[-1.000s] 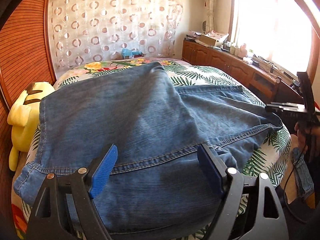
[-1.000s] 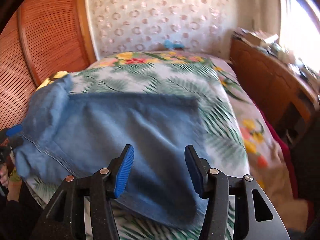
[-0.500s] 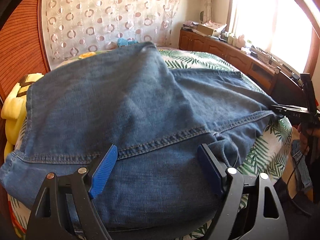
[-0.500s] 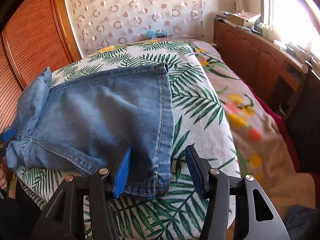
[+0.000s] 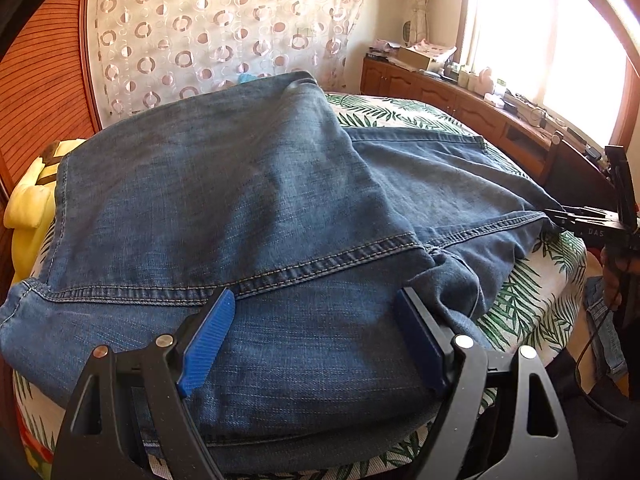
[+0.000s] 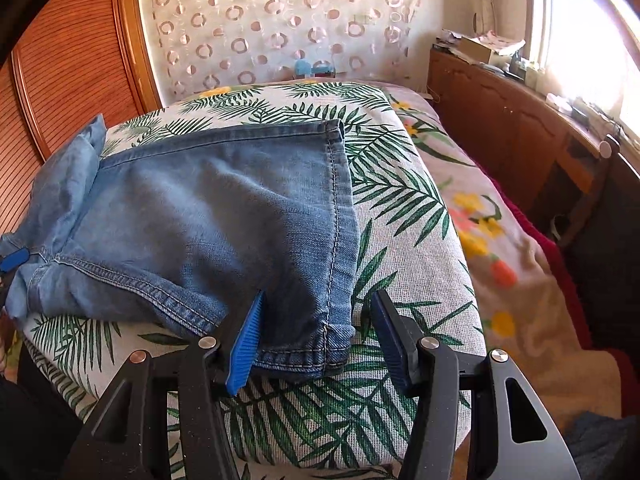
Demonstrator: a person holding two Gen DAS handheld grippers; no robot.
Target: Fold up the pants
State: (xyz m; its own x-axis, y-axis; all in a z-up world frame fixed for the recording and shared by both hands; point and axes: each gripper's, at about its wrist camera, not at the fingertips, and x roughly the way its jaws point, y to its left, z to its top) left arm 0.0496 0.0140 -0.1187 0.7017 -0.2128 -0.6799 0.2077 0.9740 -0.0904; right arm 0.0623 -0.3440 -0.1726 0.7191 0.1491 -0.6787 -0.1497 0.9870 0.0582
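While both grippers hang with fingers wide, the jeans (image 5: 248, 216) now lie folded at the bed's (image 6: 416, 216) near edge. Half a second ago the right gripper (image 6: 316, 336) reached the hem corner; left gripper (image 5: 316, 336) has closed in, so another fold seems next.

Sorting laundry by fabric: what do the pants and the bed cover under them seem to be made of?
The pants look like blue denim: faded twill weave, thick hems and pale double topstitching. The bed cover seems a coarse woven fabric, matte, with a printed palm-leaf pattern; its fibre cannot be told.

Jeans (image 6: 208, 216) on leaf-print bed (image 6: 404, 264)
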